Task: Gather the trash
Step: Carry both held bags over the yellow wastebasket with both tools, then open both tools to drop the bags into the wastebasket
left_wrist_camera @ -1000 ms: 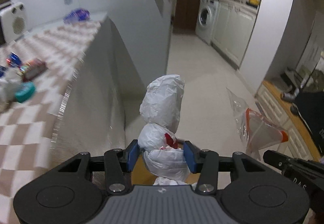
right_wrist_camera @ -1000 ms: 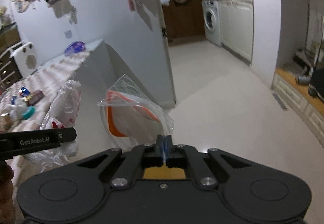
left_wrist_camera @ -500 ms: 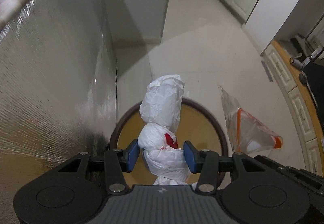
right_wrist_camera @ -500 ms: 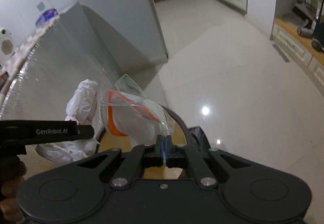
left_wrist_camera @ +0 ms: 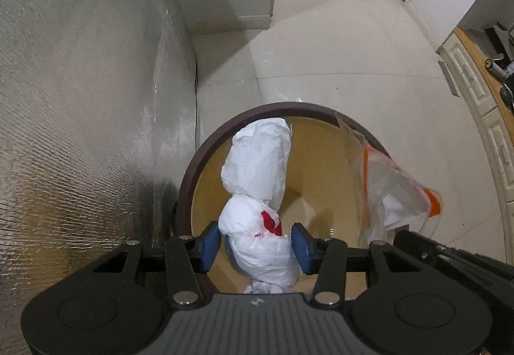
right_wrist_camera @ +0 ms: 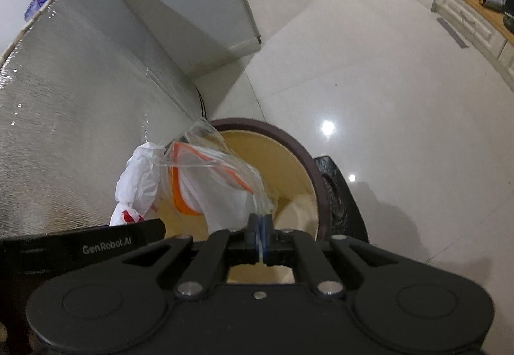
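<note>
White knotted plastic bag (left_wrist_camera: 257,194): clamped between the blue pads of the left gripper (left_wrist_camera: 257,242), long axis running straight ahead of the fingers, hanging over the mouth of the round bin (left_wrist_camera: 205,155) directly below.
Clear zip bag with orange seal (right_wrist_camera: 218,178): corner pinched in the fully closed right gripper (right_wrist_camera: 261,226), also over the bin, just right of the white bag.
Foil-covered counter side (left_wrist_camera: 80,98): left of both grippers.
</note>
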